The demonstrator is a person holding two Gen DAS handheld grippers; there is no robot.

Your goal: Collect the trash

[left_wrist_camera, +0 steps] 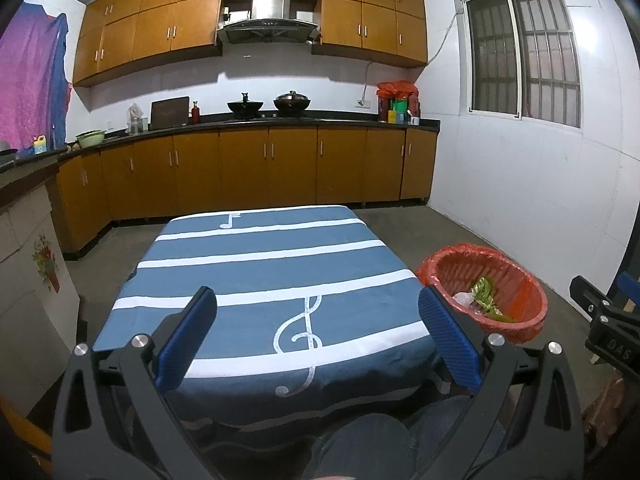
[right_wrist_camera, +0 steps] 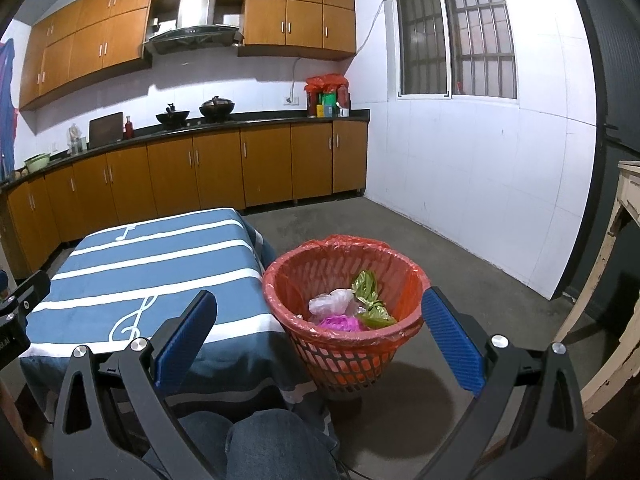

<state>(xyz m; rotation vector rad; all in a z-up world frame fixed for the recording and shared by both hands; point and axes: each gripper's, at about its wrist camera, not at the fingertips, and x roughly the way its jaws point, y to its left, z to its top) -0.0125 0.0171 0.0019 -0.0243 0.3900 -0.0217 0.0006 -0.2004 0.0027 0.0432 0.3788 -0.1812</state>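
I hold both the left gripper [left_wrist_camera: 318,314] and right gripper [right_wrist_camera: 320,316] spread wide, empty; the trash basket [right_wrist_camera: 344,344], holding scraps, sits lower centre of the right view, nearer my right gripper

right gripper [right_wrist_camera: 320,320]: jaws wide apart, holding nothing | basket [right_wrist_camera: 280,280]: red, lined with a red bag, on the floor just right of the table | in basket: green leaves [right_wrist_camera: 370,296], clear plastic [right_wrist_camera: 332,300], pink wad [right_wrist_camera: 340,323] | table [right_wrist_camera: 160,264]: blue striped cloth, bare | knee [right_wrist_camera: 276,444]: bottom, in jeans
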